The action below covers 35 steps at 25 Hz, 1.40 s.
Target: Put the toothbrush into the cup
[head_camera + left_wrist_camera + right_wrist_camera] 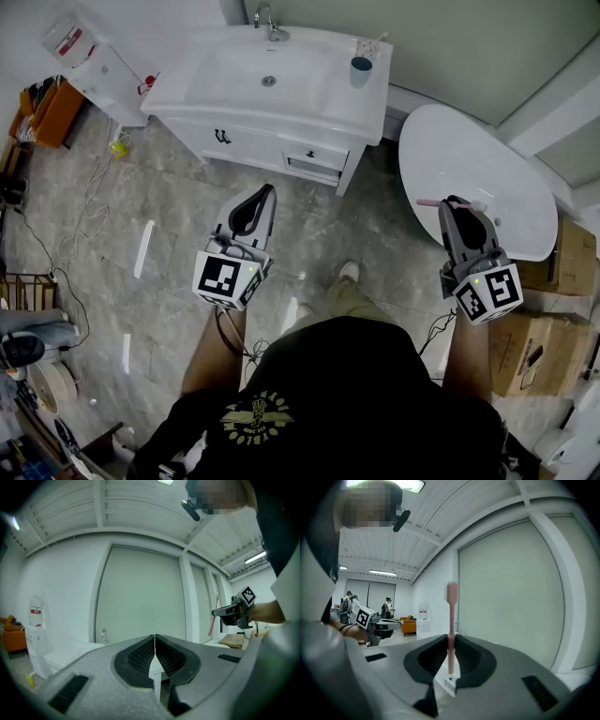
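Pink toothbrush [451,606] pinched in right gripper [451,639], mostly hidden in head view; left gripper [154,639] closed, empty.

We see a pale pink toothbrush [451,616] against the black ribbed pads [433,658] of the grey right hand-held gripper [451,641]. The left hand-held gripper [154,638] is the same grey with black pads, and each carries a cube [225,278] of black-and-white square markers. The cup [361,70] is teal-blue and stands on a white desk [347,103] with dark drawer handles. The bathtub [469,169] is white, the floor [169,216] grey and marbled. The shirt [347,394] is black with a yellow emblem, and the boxes [539,352] are cardboard brown.
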{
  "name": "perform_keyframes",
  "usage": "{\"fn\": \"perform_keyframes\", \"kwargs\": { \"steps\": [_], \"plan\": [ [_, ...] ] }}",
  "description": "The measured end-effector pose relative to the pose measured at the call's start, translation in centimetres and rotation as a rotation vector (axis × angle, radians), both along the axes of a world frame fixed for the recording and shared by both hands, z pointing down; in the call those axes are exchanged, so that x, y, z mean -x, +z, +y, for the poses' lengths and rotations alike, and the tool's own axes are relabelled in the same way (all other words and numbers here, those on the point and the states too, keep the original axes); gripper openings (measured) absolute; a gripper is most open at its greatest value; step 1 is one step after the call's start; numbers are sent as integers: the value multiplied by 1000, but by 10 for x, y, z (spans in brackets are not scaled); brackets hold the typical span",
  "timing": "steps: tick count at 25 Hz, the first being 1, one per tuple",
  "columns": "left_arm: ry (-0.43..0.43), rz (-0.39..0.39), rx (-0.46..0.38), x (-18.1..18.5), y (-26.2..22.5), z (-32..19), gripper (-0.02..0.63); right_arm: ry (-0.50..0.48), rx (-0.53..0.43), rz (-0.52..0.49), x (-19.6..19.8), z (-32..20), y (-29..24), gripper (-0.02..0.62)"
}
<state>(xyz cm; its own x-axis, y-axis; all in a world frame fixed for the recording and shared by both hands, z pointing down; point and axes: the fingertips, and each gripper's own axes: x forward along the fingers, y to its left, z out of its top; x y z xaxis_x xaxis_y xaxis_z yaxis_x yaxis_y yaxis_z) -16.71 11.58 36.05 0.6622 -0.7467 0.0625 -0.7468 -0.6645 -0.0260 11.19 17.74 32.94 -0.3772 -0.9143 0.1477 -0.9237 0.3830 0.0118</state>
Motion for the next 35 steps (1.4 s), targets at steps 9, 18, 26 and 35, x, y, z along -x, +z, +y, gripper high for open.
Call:
{"fn": "perform_keyframes", "kwargs": {
  "steps": [9, 18, 26, 35],
  "plan": [
    [-21, -10, -9, -42, -8, -58, 15, -37, 5, -21, -37, -62, 4, 51],
    [-85, -34, -26, -84, -20, -103, 15, -104, -16, -47, -83, -122, -1, 51],
    [-145, -67, -43, -103, -37, -110, 15, -138, -9, -91, -114, -150, 7, 51],
    [-188, -48, -27, -90, -33, -107, 15, -141, -31, -131, -121, -156, 3, 51]
  ]
}}
